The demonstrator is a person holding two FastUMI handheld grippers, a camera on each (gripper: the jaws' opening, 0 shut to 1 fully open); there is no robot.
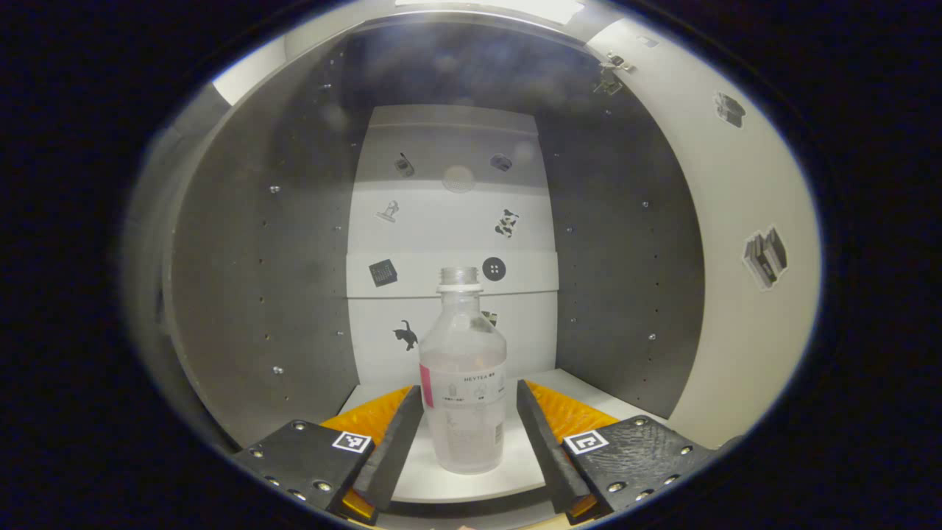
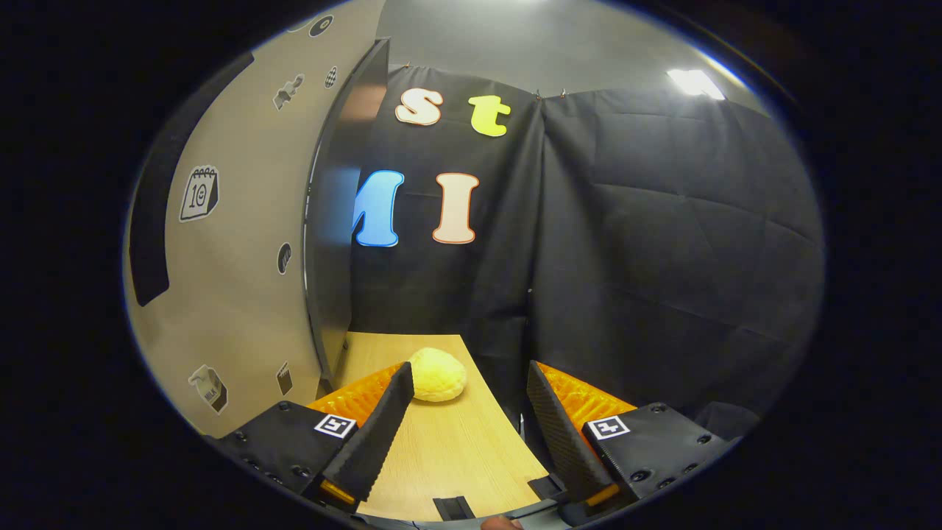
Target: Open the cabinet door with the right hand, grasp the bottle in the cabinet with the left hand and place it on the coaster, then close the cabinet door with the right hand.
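Left hand-held gripper (image 1: 469,427) open around clear, capless, upright bottle (image 1: 464,383).

Dim, overhead glare, fisheye-warped edges

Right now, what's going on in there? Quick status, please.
Left claw open, fingers either side of the bottle, not pressing. Right claw open over the table. Cabinet door open. Nothing blocking.

- Black cloth (image 2: 662,243) hangs as the back wall, a bit creased, with a grey ceiling above it.
- One bright ceiling light (image 2: 694,81) glows top right.
- A light wooden tabletop (image 2: 441,449) runs up to the cloth.
- A yellowish bun-like lump (image 2: 437,375) sits on it.
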